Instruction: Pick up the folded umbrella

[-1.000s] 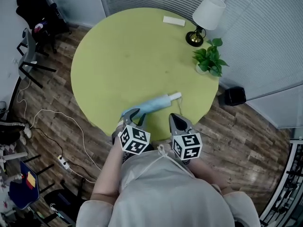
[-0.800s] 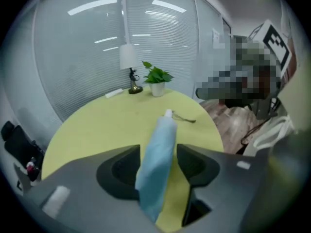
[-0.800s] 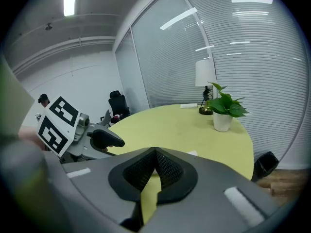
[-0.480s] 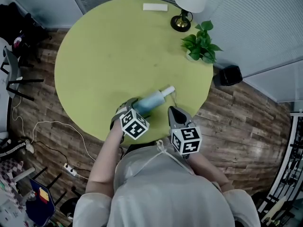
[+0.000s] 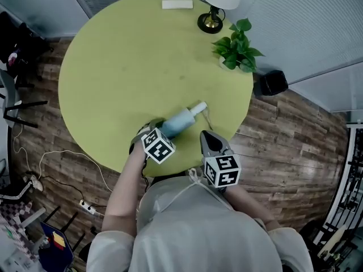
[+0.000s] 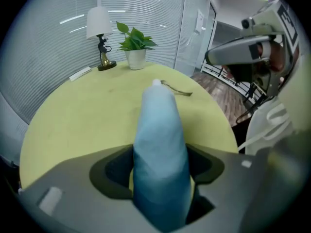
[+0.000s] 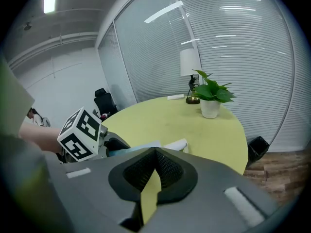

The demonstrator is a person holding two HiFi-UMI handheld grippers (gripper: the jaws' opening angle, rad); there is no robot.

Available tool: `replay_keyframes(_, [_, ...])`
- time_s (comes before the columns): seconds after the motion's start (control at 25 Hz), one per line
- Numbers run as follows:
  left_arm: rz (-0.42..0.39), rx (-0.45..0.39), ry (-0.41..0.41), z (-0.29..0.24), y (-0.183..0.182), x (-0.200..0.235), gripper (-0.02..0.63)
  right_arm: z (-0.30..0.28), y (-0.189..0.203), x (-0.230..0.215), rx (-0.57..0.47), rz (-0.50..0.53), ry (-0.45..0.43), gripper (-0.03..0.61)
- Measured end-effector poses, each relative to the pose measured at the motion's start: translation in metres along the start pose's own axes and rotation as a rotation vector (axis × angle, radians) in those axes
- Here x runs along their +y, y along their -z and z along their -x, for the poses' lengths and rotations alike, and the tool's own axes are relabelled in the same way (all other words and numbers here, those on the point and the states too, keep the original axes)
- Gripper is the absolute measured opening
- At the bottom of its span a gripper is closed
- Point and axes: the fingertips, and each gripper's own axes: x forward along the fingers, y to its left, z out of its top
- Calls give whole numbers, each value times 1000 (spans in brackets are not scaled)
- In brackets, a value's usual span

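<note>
The folded umbrella (image 5: pixel 180 121), light blue with a white handle end, lies on the round yellow-green table (image 5: pixel 125 67) near its front edge. My left gripper (image 5: pixel 154 127) points steeply down over the umbrella's near end. Its jaws are closing, and the umbrella (image 6: pixel 158 140) fills the gap between them, touching both pads. A thin strap lies by the handle. My right gripper (image 5: pixel 209 141) hovers to the right of the umbrella, apart from it, jaws shut and empty (image 7: pixel 154 171). From the right gripper view the umbrella (image 7: pixel 141 146) shows beside the left gripper's marker cube (image 7: pixel 80 134).
At the table's far side stand a lamp (image 5: pixel 214 4), a potted plant (image 5: pixel 235 38) and a flat white object (image 5: pixel 177 4). A black bin (image 5: pixel 272 83) sits on the wooden floor to the right. Chairs and cables lie at the left.
My left gripper has dropped onto the umbrella's near end and now has its jaws round it. The right gripper has sunk a little beside it.
</note>
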Motion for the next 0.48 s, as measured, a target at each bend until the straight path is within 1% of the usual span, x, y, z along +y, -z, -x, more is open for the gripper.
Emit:
replay_keyframes(0.16, [0,35,19,-9,1,3,325,-3,2,1,7,-9,-3,0])
replay_keyframes(0.24, [-2,51,15,-10,2,2,318,-2,2,5,5,-5,-8,0])
replay_keyframes(0.48, [-68,44,-64,-6,6,-3,299,1,-4,17,-9,13,-17,-1])
